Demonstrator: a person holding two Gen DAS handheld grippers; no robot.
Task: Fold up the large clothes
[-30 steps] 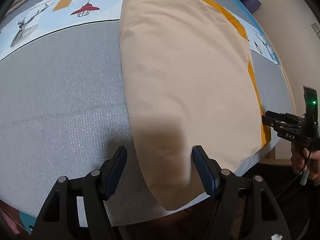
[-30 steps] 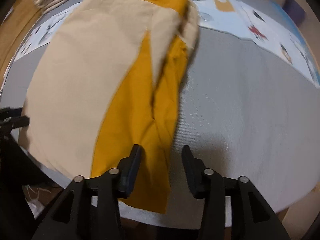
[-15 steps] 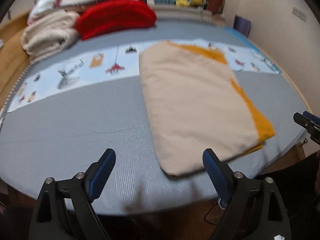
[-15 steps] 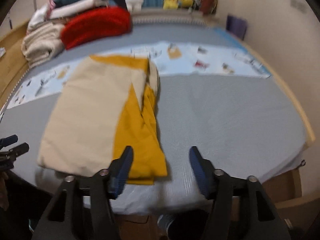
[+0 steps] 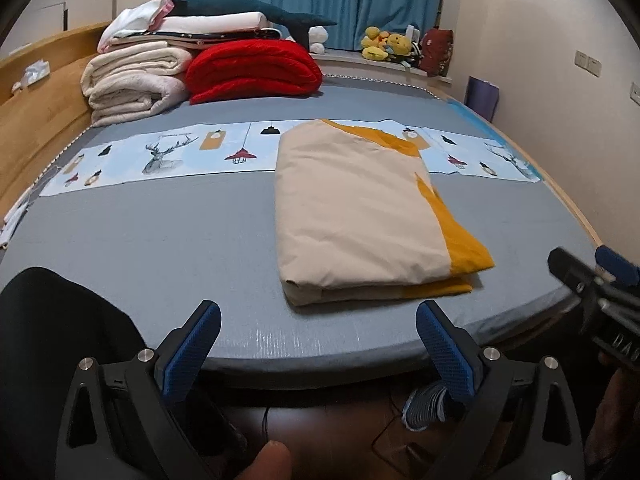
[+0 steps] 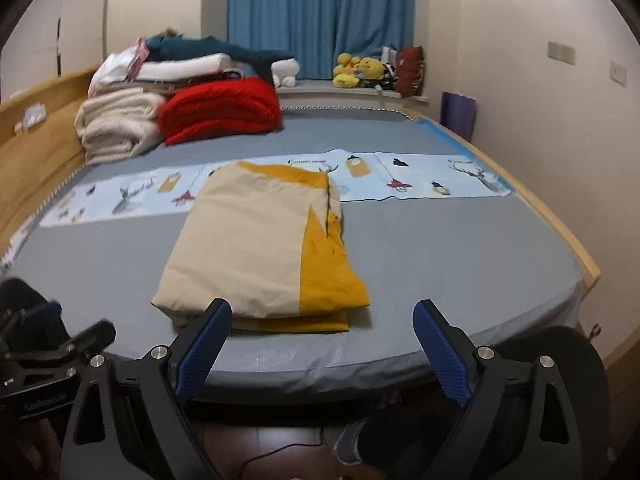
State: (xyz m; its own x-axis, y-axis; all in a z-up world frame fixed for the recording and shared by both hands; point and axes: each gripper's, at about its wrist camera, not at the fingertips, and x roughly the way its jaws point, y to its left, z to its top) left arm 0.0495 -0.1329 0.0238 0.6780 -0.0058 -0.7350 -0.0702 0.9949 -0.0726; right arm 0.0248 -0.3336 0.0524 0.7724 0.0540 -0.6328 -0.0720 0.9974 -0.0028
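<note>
Jaws: both my left gripper [image 5: 318, 356] and right gripper [image 6: 322, 354] are opening wide, nothing between the blue ribbed pads.
Cloth [image 5: 360, 216]: one folded beige-and-mustard slab, lying flat on the grey bed [image 5: 140, 248] near its front edge.
Hidden: fold layers only peek out at the near edge.
Back: one red blanket [image 5: 252, 70], cream pile [image 5: 132, 80].

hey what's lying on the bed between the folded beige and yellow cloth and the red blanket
A pale blue printed strip with deer and lamps, then bare grey bed sheet. The folded cloth overlaps the strip's near edge. Both wrist views show it; red blanket.
</note>
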